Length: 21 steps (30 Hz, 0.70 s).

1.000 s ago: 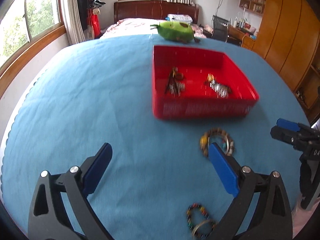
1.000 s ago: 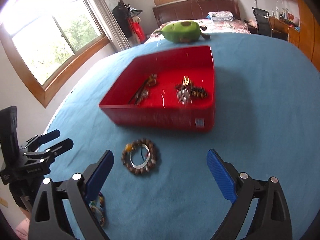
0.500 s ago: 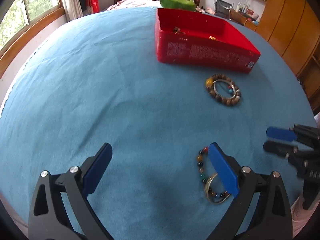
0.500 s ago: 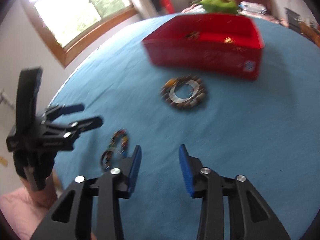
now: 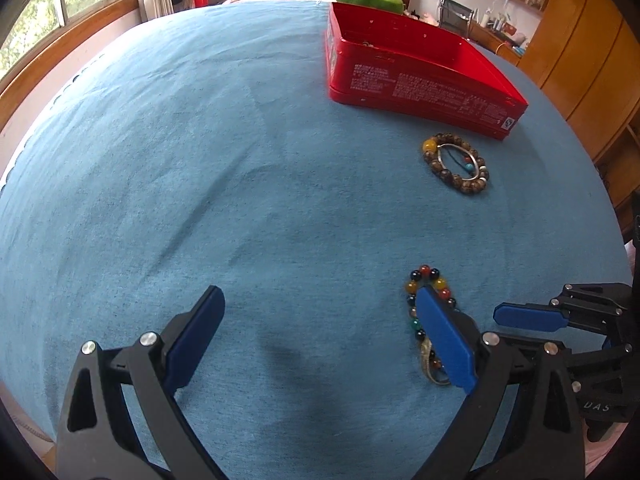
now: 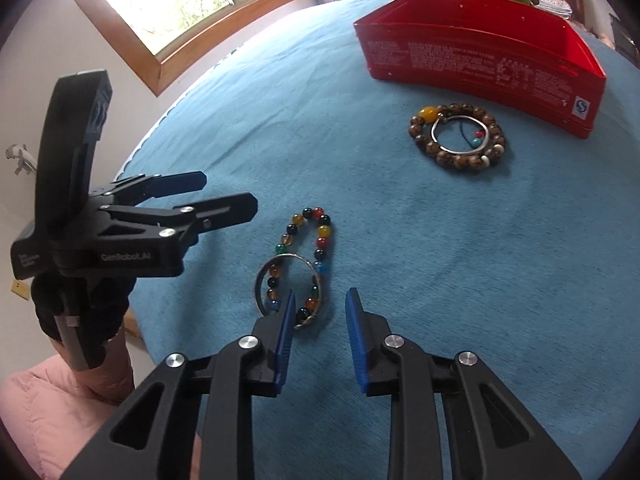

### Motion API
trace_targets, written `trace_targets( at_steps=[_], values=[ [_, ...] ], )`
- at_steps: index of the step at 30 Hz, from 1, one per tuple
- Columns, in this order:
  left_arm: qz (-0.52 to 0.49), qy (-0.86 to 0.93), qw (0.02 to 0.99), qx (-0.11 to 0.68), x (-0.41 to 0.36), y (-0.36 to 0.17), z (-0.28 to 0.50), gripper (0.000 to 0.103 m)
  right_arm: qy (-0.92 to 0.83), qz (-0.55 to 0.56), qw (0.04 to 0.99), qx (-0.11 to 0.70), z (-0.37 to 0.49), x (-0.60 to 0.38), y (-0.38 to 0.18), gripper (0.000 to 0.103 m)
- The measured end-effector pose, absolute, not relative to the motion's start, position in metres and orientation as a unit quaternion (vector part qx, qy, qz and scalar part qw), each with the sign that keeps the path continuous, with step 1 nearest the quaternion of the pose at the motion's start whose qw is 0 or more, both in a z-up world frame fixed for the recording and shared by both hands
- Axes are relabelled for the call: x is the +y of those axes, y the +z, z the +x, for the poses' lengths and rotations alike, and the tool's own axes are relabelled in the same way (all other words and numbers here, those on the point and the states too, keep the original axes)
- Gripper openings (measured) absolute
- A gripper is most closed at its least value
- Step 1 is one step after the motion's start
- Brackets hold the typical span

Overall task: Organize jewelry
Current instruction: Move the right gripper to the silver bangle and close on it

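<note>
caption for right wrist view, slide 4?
Right tool, narrowly open and just closing, nears multicolored bead bracelet and metal ring on blue cloth; red tray behind.

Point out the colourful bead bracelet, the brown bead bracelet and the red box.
colourful bead bracelet [image 6: 324, 232]: right wrist view, yellow bead on its right side.
brown bead bracelet [image 6: 446, 159]: right wrist view, beads at its near edge.
red box [image 5: 420, 88]: left wrist view, printed front wall.

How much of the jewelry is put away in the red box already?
Little can be told: the red rectangular box shows only its walls, so its contents are hidden. Nothing is in hand. The right gripper, whose jaws have just been closing, is empty beside the multicoloured bead bracelet and thin metal ring. Those and the brown wooden bead bracelet by the box still lie on the blue cloth.
</note>
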<state>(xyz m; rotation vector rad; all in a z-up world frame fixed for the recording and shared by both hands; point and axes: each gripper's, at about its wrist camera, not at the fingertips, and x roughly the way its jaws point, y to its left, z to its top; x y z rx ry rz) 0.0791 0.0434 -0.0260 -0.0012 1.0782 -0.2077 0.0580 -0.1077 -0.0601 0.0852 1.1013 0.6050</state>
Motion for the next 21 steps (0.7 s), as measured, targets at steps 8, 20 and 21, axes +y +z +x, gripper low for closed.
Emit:
trace_targets(
  at_steps=[8,20,21],
  values=[
    [-0.005,-0.101,0.851,0.516,0.044,-0.030,0.086,0.095,0.286,0.035,0.801,0.525,0.066,-0.102,-0.072,0.015],
    [0.001,-0.108,0.847,0.521,0.033,-0.035,0.092,0.095,0.304,0.065,0.806,0.504,0.055,-0.123,-0.057,0.004],
    [0.003,-0.104,0.848,0.520,0.032,-0.035,0.093,0.095,0.300,0.066,0.809,0.500,0.053,-0.128,-0.054,0.004]
  ],
)
